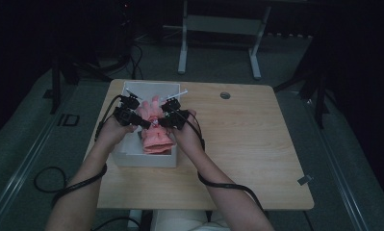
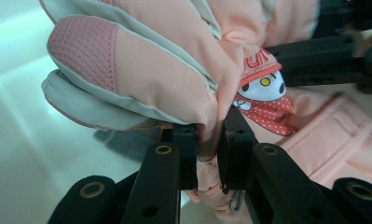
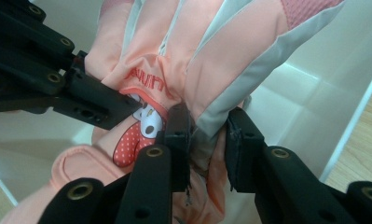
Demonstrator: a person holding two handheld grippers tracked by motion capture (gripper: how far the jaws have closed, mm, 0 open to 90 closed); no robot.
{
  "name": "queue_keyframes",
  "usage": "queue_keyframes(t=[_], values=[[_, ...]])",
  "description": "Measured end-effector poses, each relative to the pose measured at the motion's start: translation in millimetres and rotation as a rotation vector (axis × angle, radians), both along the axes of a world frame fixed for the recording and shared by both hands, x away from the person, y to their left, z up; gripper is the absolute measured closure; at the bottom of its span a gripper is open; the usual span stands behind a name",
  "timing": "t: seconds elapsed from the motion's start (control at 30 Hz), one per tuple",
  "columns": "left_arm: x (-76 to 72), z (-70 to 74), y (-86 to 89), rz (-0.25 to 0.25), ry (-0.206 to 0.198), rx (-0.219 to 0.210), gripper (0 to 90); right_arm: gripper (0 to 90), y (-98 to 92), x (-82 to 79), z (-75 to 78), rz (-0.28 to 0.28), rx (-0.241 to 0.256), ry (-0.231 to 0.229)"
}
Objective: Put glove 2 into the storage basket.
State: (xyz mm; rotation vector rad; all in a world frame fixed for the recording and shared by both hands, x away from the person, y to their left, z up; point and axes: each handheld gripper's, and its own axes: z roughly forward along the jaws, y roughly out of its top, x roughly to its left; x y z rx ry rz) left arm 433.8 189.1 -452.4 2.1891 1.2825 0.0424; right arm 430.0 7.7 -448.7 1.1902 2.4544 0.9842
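Pink glove [image 1: 153,126] hangs over the white box [image 1: 146,160], pinched by left hand-held gripper [image 2: 207,154] and right hand-held gripper [image 3: 207,144]; next probably lowering it into the box.

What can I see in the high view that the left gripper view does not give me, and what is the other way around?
High view alone: the whole wooden table, the white box standing on it, and both of the person's forearms.

Left gripper view alone: the cartoon patch on the pink glove, and the left gripper with its jaws pinching a fold of the glove.

Both: the glove, held over the box, with the right gripper at its other side.
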Motion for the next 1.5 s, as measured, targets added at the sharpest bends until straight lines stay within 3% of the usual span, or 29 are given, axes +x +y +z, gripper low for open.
queue_keyframes(t=[0.17, 0.33, 0.43, 0.57, 0.6, 0.63, 0.77, 0.8, 1.03, 1.2, 1.3, 1.5], values=[[4.6, -5.0, -9.6, 0.026, 0.020, 0.095, 78.0, 65.5, -0.8, 3.8, -2.2, 0.001, -0.025, 0.012], [9.8, -14.5, -15.8, 0.042, 0.048, 0.177, 76.2, 58.2, -7.9, 2.3, 6.9, 0.001, 0.012, -0.029], [11.9, -17.1, -20.2, 0.011, 0.072, 0.161, 75.2, 55.7, -11.2, 0.2, 15.0, 0.013, 0.030, -0.039], [12.6, -19.3, -24.0, 0.004, 0.072, 0.173, 73.6, 54.5, -13.3, -1.8, 18.1, 0.016, 0.032, -0.049], [12.9, -19.3, -24.6, 0.027, 0.058, 0.175, 73.6, 54.3, -14.6, -2.6, 19.2, 0.017, 0.034, -0.055], [12.8, -18.5, -21.8, 0.051, 0.043, 0.165, 67.1, 52.8, -17.8, -3.8, 20.5, 0.023, 0.042, -0.063], [12.2, -16.6, -19.0, 0.073, 0.023, 0.178, 59.9, 52.0, -19.5, -4.1, 20.5, 0.030, 0.045, -0.061], [10.8, -12.5, -16.0, 0.090, -0.006, 0.196, 58.1, 51.8, -22.4, -4.1, 21.6, 0.031, 0.049, -0.060], [8.1, -6.1, -7.5, 0.131, -0.045, 0.195, 56.8, 48.8, -35.4, -5.3, 31.3, 0.038, 0.101, -0.063], [6.3, -2.2, -4.2, 0.141, -0.064, 0.197, 56.3, 46.9, -38.9, -7.9, 34.3, 0.048, 0.101, -0.066], [4.6, 0.6, -2.2, 0.141, -0.070, 0.178, 55.9, 45.7, -41.0, -10.0, 35.5, 0.052, 0.105, -0.075], [-6.5, 17.7, -9.8, 0.123, -0.140, 0.133, 53.6, 41.8, -49.1, -13.7, 41.1, 0.059, 0.135, -0.096]])
